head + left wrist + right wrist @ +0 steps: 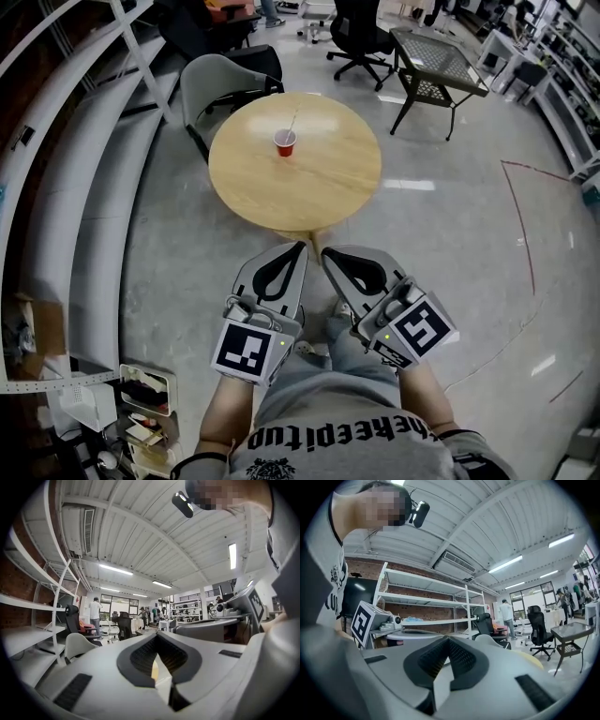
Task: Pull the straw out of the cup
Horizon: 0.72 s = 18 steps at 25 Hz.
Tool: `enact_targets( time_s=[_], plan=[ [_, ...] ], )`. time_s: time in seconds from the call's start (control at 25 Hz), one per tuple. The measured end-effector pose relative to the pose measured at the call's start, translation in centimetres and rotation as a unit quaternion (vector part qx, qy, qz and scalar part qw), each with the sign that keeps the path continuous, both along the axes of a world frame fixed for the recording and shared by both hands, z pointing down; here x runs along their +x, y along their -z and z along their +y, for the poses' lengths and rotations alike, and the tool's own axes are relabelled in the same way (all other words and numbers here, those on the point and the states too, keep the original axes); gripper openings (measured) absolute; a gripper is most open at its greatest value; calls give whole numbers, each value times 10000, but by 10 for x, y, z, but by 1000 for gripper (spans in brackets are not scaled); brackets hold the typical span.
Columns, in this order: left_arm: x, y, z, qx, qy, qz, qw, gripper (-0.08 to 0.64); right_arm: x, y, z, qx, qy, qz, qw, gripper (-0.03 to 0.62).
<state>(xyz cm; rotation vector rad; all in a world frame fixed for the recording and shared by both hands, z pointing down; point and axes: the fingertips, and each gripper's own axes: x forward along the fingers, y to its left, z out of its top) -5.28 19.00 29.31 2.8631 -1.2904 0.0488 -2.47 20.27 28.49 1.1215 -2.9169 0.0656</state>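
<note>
A small red cup (285, 143) stands upright near the middle of a round wooden table (319, 183), far ahead of me. A thin pale straw (292, 122) sticks out of it and leans toward the back right. My left gripper (302, 246) and right gripper (326, 251) are held side by side close to my body, short of the table's near edge and well away from the cup. Both sets of jaws are shut with nothing between them. The left gripper (157, 635) and the right gripper (447, 639) point up and outward, so neither gripper view shows the cup.
A grey chair (220, 80) stands behind the table at the left. Farther back are a black office chair (361, 33) and a black mesh side table (436, 61). White shelving (75, 187) runs along the left. Red tape (520, 216) marks the floor at the right.
</note>
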Motion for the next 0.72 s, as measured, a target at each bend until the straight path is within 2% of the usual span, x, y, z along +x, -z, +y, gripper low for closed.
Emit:
enact_targets(
  time_s=[0.08,0.24,0.72],
  plan=[
    [2,-3,-4,-178,-11,-25,9998,25,3,0,-7,8,13,91,10000,12],
    [-2,1,-26,-5,124,112,9999,25,6,1,-28,22,125,143,9998,12],
    [17,3,-100,-92,532,16,9985,25,18,9,-103,84,692,119,9975,12]
  ],
)
